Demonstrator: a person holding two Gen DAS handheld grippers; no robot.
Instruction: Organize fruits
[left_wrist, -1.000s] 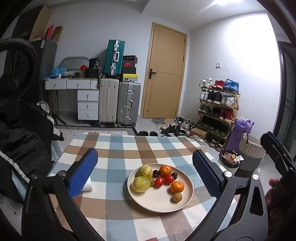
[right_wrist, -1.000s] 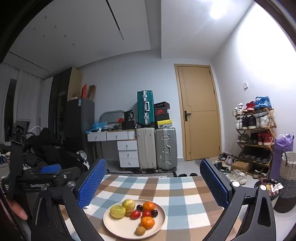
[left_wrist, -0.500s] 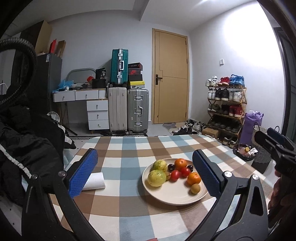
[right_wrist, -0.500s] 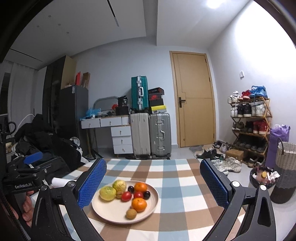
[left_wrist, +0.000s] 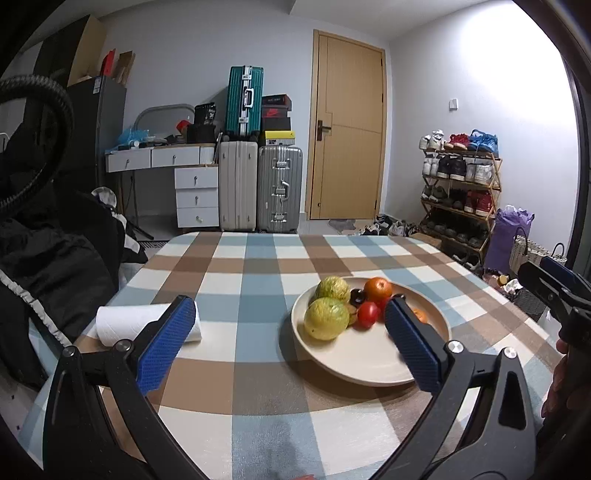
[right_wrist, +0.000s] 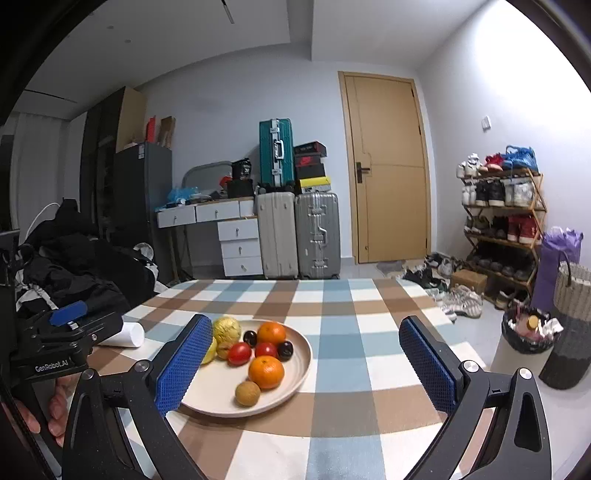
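We are holding the left gripper (left_wrist: 290, 341) wide apart, low in the frame over the checked tablecloth (left_wrist: 258, 266), gripping nothing. The plate (left_wrist: 369, 365) of fruit is sitting right of centre, its right side partly hidden behind the right-hand finger. A paper roll (left_wrist: 122, 326) is lying at lower left, behind the left-hand finger. We are keeping the right gripper (right_wrist: 308, 363) equally wide and empty; in its view the plate (right_wrist: 299, 373) is lying lower left of centre, with an orange (right_wrist: 266, 372) near its front.
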